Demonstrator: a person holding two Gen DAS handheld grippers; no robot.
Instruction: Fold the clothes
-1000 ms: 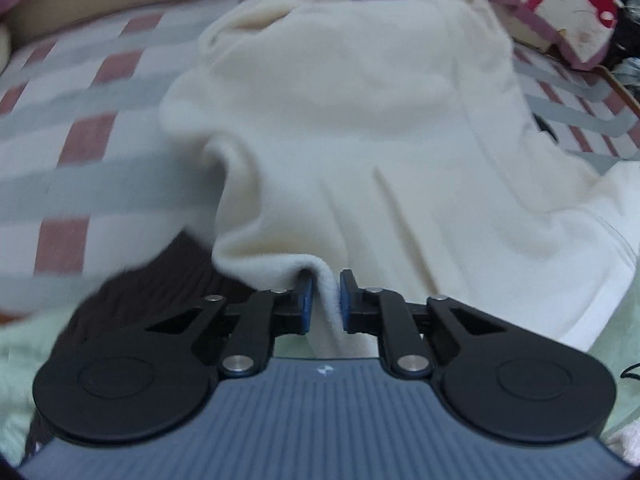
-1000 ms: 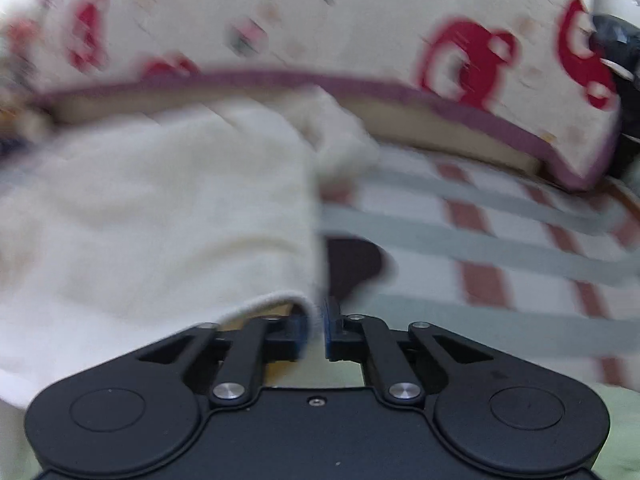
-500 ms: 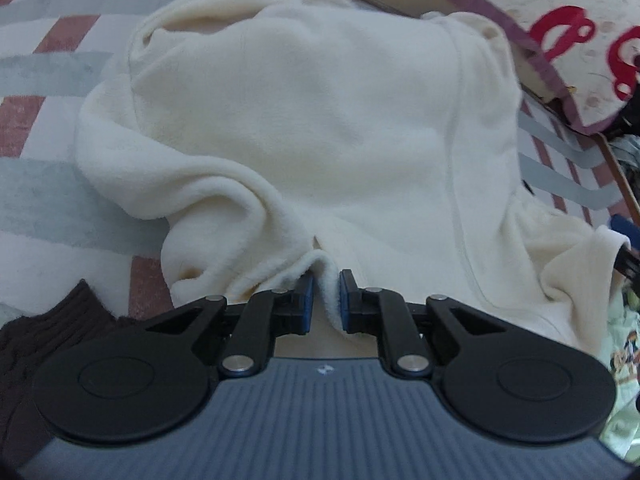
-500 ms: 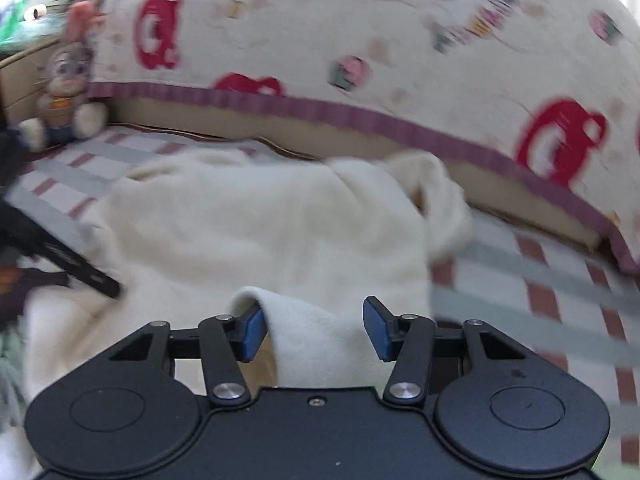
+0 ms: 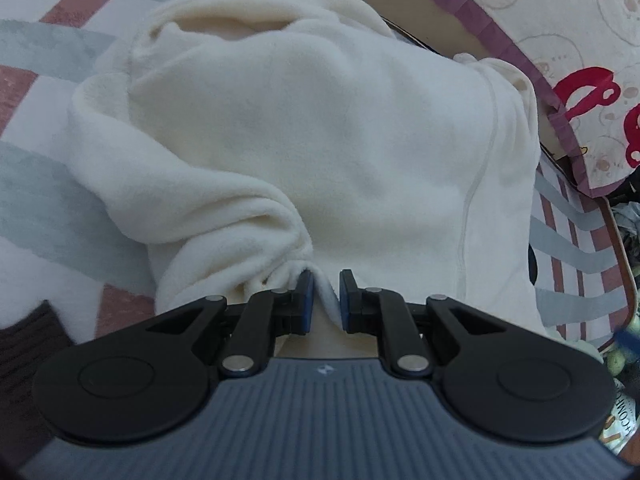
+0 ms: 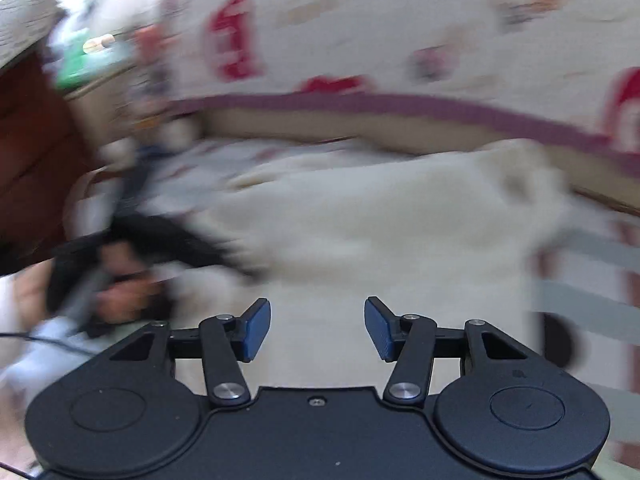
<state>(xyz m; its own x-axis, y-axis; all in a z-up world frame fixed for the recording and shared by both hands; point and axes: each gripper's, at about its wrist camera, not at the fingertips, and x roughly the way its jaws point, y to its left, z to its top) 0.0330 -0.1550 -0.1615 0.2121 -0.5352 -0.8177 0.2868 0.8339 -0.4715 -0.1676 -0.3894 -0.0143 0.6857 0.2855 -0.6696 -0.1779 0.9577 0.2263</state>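
Observation:
A cream fleece garment (image 5: 320, 128) lies spread on the striped bed cover (image 5: 36, 92), with its neck opening at the far end. My left gripper (image 5: 323, 298) is shut on a bunched edge of the garment at its near end. The garment also shows in the blurred right wrist view (image 6: 380, 232). My right gripper (image 6: 318, 330) is open and empty above the garment's near part. The other gripper and the hand holding it (image 6: 108, 280) show blurred at the left of the right wrist view.
A cream quilt with red prints and a purple border (image 5: 568, 40) lies along the far right. A dark brown garment (image 5: 28, 344) lies at the near left. A dark object (image 6: 556, 340) sits on the cover right of the garment. Clutter (image 5: 624, 216) lies past the bed's right edge.
My right gripper has opened wider and let the garment edge fall flat, and has swung left. My left gripper has kept its hold and moved in closer over the garment.

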